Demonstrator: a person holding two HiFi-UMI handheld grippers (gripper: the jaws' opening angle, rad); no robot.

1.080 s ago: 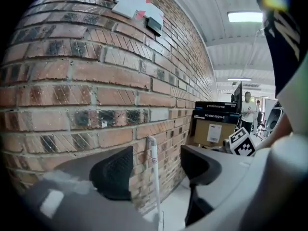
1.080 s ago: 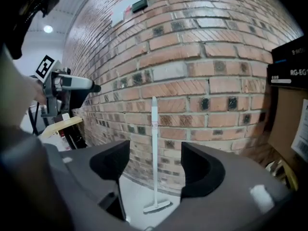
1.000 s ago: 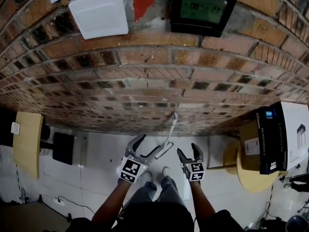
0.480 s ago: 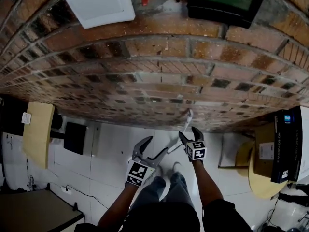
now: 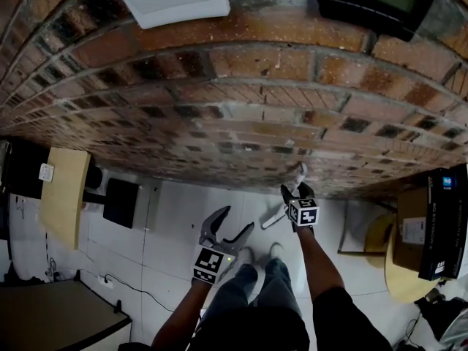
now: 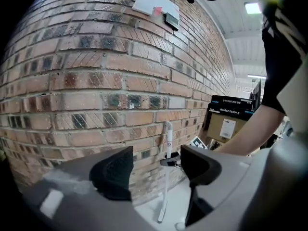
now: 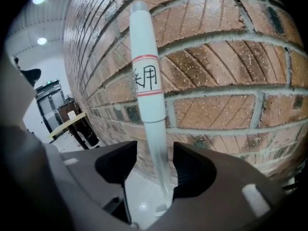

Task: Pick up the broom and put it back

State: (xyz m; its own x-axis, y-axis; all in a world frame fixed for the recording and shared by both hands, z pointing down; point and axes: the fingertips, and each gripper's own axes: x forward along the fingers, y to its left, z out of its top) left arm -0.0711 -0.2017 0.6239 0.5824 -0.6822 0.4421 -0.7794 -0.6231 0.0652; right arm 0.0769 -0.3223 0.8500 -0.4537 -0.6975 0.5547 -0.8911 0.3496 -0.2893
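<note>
The broom shows as a white handle [image 5: 299, 176] that leans against the brick wall, with a red-ringed label near its top [image 7: 147, 81]. My right gripper [image 5: 296, 193] is around the handle below the label. Its jaws are closing, the handle [image 7: 161, 167] stands between the pads, and a thin gap shows on each side. My left gripper [image 5: 238, 219] hangs open and empty lower left of the handle, above the tiled floor. From the left gripper view the handle [image 6: 168, 143] stands ahead between the open left gripper [image 6: 156, 170] jaws, with the right gripper [image 6: 173, 161] on it.
The brick wall [image 5: 241, 108] fills the far side. A cardboard box [image 5: 411, 229] and a black box [image 5: 446, 221] sit on a round wooden table at the right. A wooden table [image 5: 64, 196] and a black object [image 5: 121, 203] stand left. A cable [image 5: 131, 287] lies on the floor.
My right gripper has moved forward to the wall and come around the broom handle, and its jaws have narrowed. The left gripper has drifted slightly and stayed open.
</note>
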